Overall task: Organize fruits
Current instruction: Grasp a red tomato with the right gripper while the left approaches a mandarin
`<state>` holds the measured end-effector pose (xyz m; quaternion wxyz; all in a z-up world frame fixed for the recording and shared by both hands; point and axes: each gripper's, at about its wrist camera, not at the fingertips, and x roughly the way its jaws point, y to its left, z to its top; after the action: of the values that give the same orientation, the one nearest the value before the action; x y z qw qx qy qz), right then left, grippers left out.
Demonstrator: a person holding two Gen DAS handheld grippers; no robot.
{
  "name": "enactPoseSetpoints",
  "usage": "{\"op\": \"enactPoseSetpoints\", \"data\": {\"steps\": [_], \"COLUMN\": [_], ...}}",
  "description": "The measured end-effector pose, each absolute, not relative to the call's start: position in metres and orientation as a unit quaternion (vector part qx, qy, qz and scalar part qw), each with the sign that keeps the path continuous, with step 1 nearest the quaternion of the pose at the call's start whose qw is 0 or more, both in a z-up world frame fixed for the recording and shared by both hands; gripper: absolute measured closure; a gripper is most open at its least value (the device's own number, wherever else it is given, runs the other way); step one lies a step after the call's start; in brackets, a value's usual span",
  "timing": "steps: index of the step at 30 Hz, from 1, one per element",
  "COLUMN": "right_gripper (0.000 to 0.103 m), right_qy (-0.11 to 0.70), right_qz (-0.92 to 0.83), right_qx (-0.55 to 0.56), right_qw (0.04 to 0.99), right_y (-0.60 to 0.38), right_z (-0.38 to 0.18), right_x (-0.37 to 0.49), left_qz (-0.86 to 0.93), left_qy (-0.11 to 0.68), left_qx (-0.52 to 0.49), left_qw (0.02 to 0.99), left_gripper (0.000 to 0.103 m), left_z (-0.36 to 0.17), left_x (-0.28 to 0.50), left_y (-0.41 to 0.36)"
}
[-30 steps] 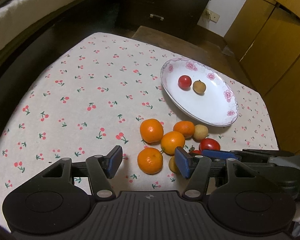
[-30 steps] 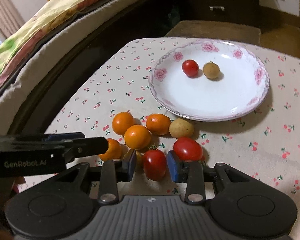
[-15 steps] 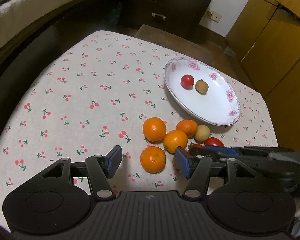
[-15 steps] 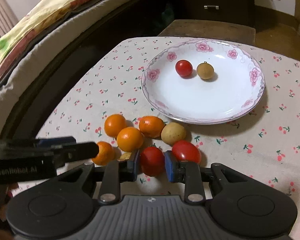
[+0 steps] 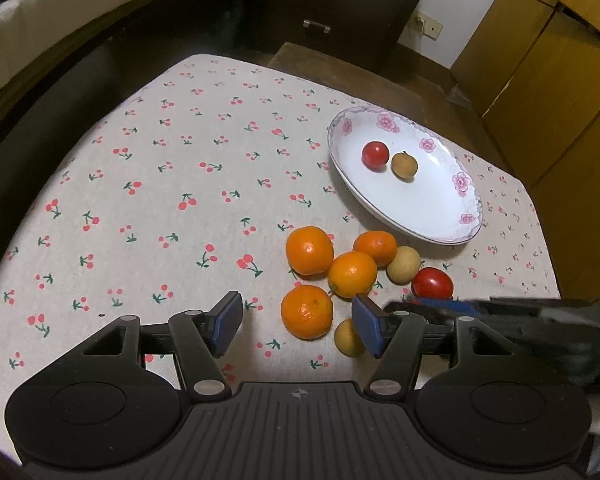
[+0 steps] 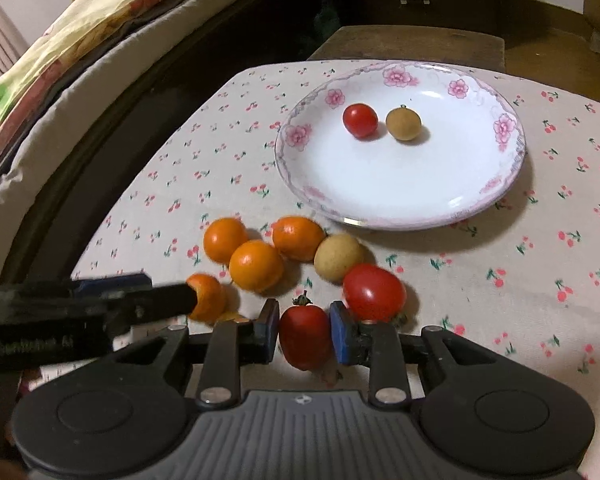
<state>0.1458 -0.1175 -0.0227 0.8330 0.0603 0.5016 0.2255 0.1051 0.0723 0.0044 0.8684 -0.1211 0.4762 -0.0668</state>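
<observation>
While the right gripper point(image 6: 305, 330) is clamped on a red tomato point(image 6: 305, 336) (blue pads against both its sides), a second tomato point(image 6: 374, 292) lies just ahead to its right. The left gripper point(image 5: 296, 322) stands spread wide, an orange point(image 5: 307, 311) between its fingers. The plate point(image 6: 500, 184) sits farther ahead on the worktop point(image 5: 160, 184).

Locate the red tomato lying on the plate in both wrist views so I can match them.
Left wrist view: the tomato on the plate sits upper right of centre, left of a brown fruit.
Right wrist view: the same tomato sits above centre, again left of the brown fruit.
Shared landmark: the flowered plate.
</observation>
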Motion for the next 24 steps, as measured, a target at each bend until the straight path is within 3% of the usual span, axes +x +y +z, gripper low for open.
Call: {"op": "enactPoseSetpoints", "data": {"steps": [16,19,22,24], "right_gripper": [0.074,0.074,0.074,0.074], "right_qy": [0.501,0.503,0.505,0.508], "right_qz": [0.222,0.220,0.216,0.212], "right_qx": [0.064,0.066,0.062,0.055], "right_qw": [0.834,0.834,0.833,0.833], "right_y": [-0.145,-0.146,-0.147,-0.146], "right_z": [0.000,-0.002,-0.006,-0.009], "right_x": [0.099,0.104,0.105,0.105], "left_qz": [-0.046,-0.036,-0.034,-0.034], "left_qy": [0.490,0.493,0.490,0.490], "left_qx": [-0.095,-0.073,-0.070,-0.074], "left_qw": [0.865,0.866,0.868,0.868], "left_gripper": [0.047,0.052,0.062,0.062], "left_z": [-0.010,-0.015,-0.014,-0.013], "left_x": [0.118,0.118,0.117,0.117], "left_y": [0.054,0.048,0.048,0.050]}}
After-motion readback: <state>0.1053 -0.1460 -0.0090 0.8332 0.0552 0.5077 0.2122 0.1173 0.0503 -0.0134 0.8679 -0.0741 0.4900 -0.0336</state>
